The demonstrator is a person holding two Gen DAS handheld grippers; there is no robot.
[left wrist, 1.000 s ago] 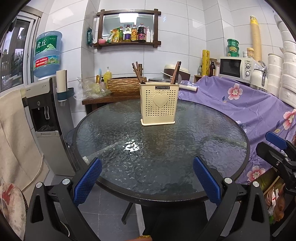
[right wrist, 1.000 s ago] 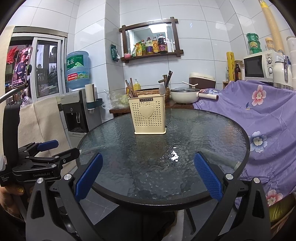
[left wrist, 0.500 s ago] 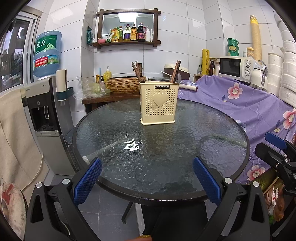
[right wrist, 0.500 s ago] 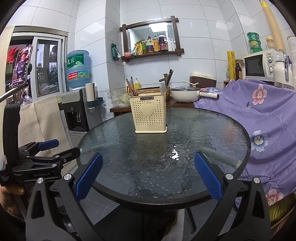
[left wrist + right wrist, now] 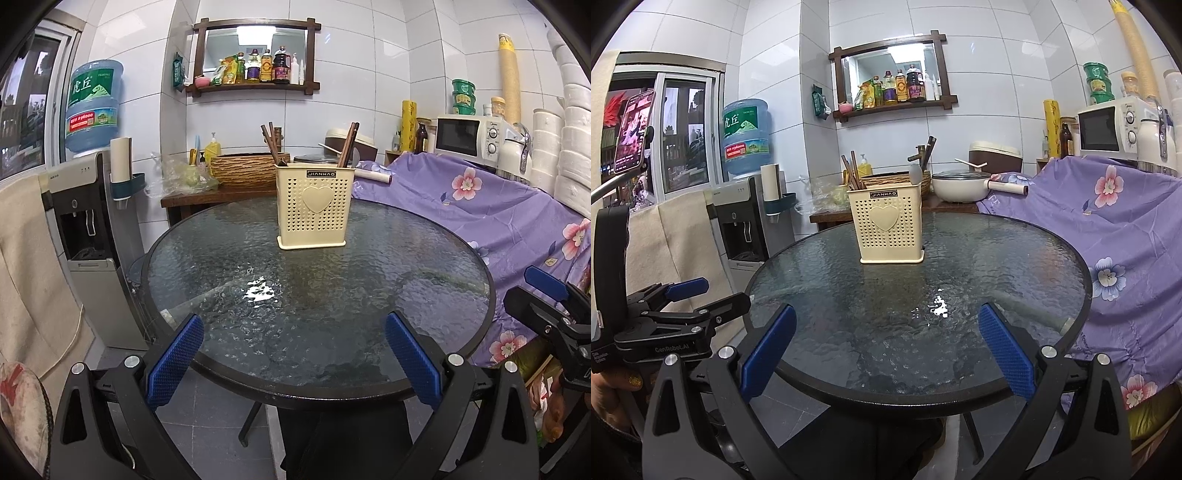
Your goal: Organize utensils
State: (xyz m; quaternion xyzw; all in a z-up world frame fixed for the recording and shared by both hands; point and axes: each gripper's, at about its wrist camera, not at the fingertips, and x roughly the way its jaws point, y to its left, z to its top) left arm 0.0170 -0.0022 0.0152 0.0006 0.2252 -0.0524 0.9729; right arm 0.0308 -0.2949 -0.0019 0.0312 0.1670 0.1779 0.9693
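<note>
Evidently both sets of fingers are spread wide and carry nothing: the left gripper (image 5: 293,350) and the right gripper (image 5: 886,347) hang at the near rim of the round glass bench (image 5: 369,295), well short of anything to pick up. Beyond them, toward the far side of the bench, stands the cream utensil holder (image 5: 313,208), upright, with dark chopsticks (image 5: 347,144) leaning in separate compartments and a spoon (image 5: 915,173) just showing above its rim. To do this step well, I would reach over the holder and pinch one utensil high on its exposed end, lifting straight up so the light holder does not tip.
</note>
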